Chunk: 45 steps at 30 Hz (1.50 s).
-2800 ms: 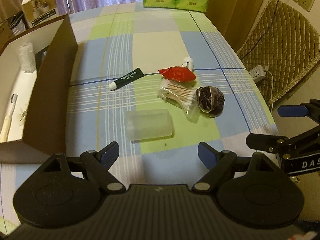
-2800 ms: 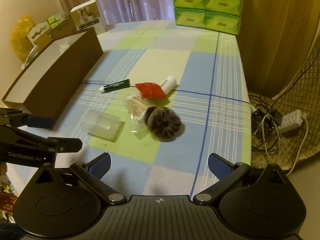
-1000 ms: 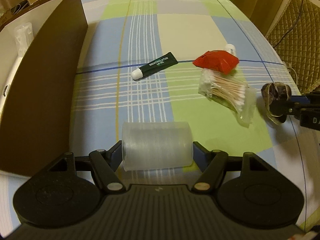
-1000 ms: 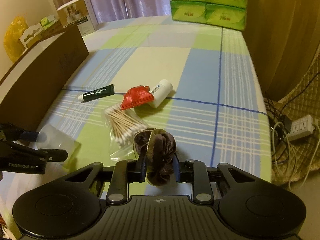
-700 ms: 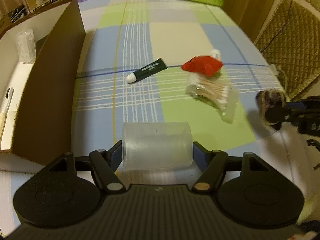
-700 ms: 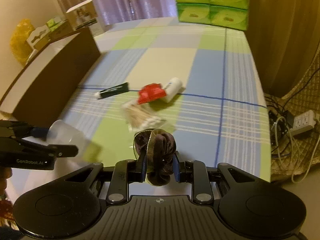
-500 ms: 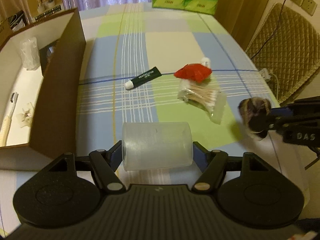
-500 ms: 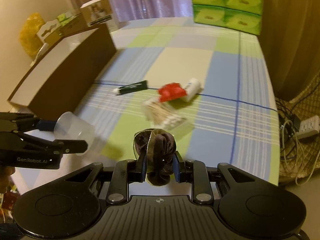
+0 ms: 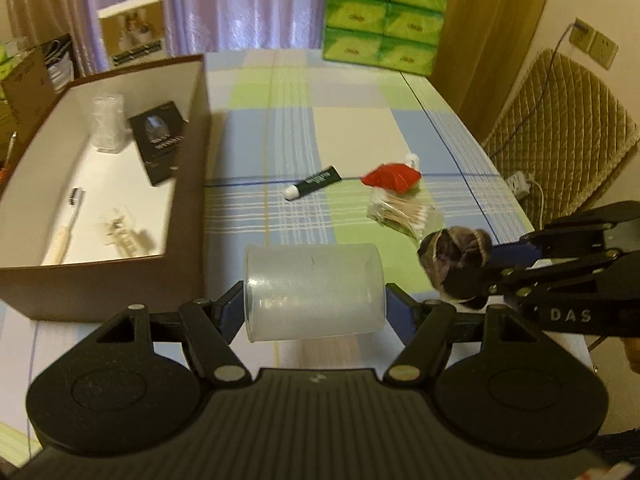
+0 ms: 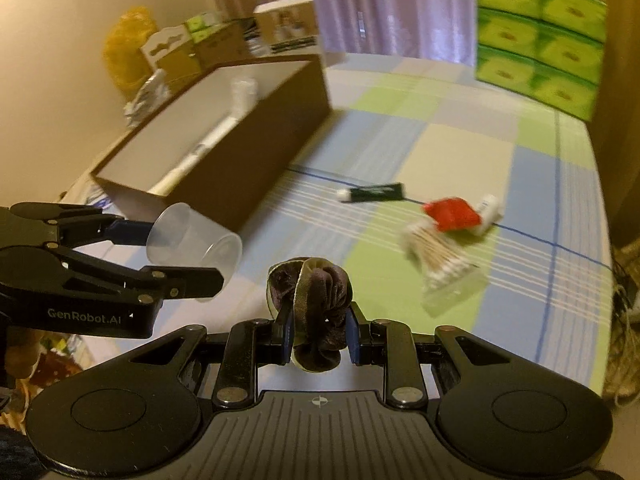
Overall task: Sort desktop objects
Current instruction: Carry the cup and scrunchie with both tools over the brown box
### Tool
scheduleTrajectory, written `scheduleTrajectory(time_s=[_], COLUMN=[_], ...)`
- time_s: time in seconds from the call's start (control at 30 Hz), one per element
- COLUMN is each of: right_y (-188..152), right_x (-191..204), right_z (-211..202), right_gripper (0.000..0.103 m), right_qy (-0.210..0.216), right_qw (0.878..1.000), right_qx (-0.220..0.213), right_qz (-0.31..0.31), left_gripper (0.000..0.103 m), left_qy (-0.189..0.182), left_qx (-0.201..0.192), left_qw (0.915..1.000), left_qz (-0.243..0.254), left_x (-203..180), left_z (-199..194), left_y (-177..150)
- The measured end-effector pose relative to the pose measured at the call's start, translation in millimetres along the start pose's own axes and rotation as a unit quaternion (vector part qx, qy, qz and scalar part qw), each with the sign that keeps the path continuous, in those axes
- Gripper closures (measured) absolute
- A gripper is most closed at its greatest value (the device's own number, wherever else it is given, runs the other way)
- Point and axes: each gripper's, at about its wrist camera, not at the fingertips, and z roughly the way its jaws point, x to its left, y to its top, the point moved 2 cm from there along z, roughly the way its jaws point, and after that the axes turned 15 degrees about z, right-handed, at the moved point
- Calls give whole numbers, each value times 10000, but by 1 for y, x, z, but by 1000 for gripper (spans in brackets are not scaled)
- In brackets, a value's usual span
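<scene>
While the left gripper [image 9: 315,312] pinches a clear plastic cup [image 9: 314,290] sideways and the right gripper [image 10: 318,338] squeezes a brown scrunchie [image 10: 310,304], both aloft near the brown box [image 9: 188,264], the green tube [image 9: 313,187], red packet [image 9: 391,176] and cotton swabs [image 9: 402,216] lie unsorted on the table. The right gripper's side reads "DAS", the left's "GenRobot.AI".

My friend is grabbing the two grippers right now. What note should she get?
Left gripper: shut on the clear plastic cup, held sideways in the air.
Right gripper: shut on the dark brown velvet scrunchie, also lifted.
Brown cardboard box with white inside already holds a toothbrush, a black packet and a clear wrapped item.
Left on the checked tablecloth: dark green tube, red packet, small white bottle, bag of cotton swabs.
Next, probably: cup and scrunchie into the box.
</scene>
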Motion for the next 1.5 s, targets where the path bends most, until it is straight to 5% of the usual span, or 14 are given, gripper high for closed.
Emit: scheduleTrajectory(time_s=[0.73, 1.5], right_y=[45, 127], right_x=[132, 176], right_z=[55, 172], right_gripper=[80, 80], right_qy=[831, -196], right_qw=[9931, 9975], right_qx=[-71, -256], right_qz=[-825, -625], left_gripper=[35, 35], left_qy=[752, 555], left_qx=[-365, -203], left_qw=[9950, 9981], left_qz=[-540, -155], left_x=[123, 245], left_z=[-65, 22], left_y=[-24, 12])
